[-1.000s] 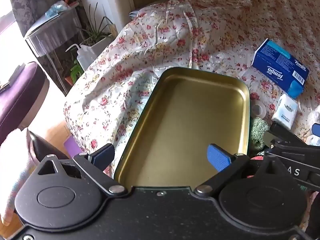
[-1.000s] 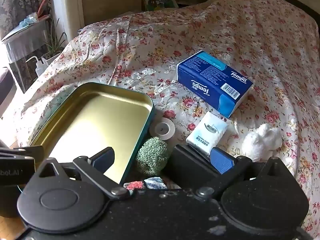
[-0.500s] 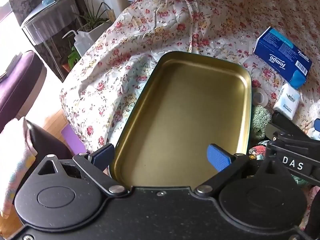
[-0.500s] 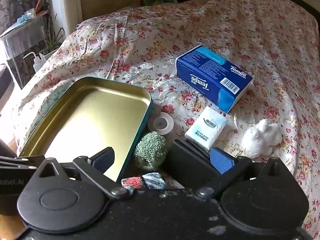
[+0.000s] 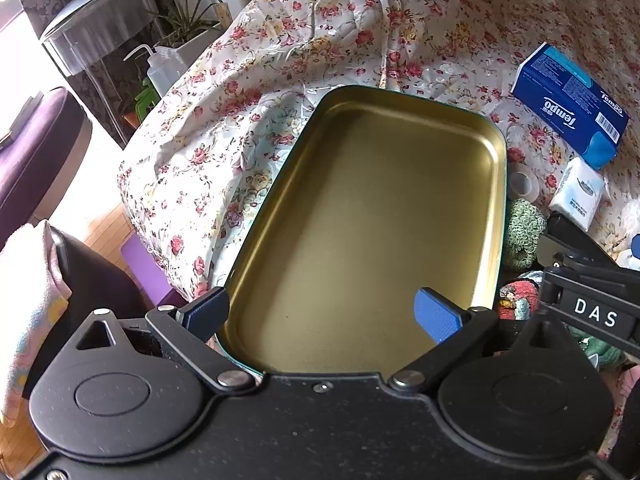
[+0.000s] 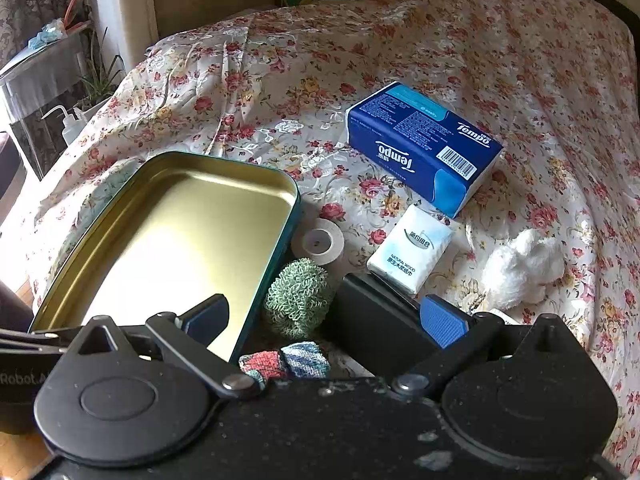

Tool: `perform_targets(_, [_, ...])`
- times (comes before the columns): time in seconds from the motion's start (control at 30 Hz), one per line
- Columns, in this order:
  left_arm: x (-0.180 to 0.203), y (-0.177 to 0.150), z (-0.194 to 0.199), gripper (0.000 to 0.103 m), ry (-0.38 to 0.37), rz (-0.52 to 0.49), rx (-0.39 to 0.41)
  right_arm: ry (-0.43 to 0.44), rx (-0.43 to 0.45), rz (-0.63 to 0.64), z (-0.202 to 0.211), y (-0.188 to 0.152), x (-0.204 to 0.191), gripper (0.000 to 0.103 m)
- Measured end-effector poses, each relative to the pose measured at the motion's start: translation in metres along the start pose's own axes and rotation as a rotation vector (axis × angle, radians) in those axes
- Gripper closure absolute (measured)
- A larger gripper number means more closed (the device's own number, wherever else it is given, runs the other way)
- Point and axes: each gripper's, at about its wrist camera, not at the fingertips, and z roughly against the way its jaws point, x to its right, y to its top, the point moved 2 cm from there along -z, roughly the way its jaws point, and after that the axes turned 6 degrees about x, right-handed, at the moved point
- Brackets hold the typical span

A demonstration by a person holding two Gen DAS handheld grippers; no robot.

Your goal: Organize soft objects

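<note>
An empty gold metal tray (image 5: 486, 216) (image 6: 294, 200) with a teal rim lies on the floral bedspread. My left gripper (image 5: 322, 312) hangs open over the tray's near end, holding nothing. My right gripper (image 6: 326, 318) is open too, above a green knitted ball (image 6: 298, 296) and a red-and-blue knitted piece (image 6: 286, 362) just right of the tray. A blue Tempo tissue pack (image 6: 424, 146) (image 5: 568, 104), a small white tissue pack (image 6: 410, 250) (image 5: 578, 192) and a white fluffy toy (image 6: 520, 266) lie farther right. A black box (image 6: 376, 322) sits between the right fingers.
A roll of tape (image 6: 318, 242) lies beside the tray's far right corner. The bed's left edge drops to a wooden floor with a purple seat (image 5: 36, 148), a glass side table (image 5: 96, 28), a squeeze bottle (image 5: 160, 72) and a potted plant (image 5: 188, 24).
Both cameras have drawn back and risen a little, so the tray and the soft things sit farther up and smaller in view. Both grippers stay open and empty.
</note>
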Motion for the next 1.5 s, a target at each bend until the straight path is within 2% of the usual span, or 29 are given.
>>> perform_targets(1.5, [-0.0009,0.0033,0.0017,0.006,0.001,-0.009,0.002,0.024,0.009,-0.019,0.0027,-0.0009,-0.0008,0.001])
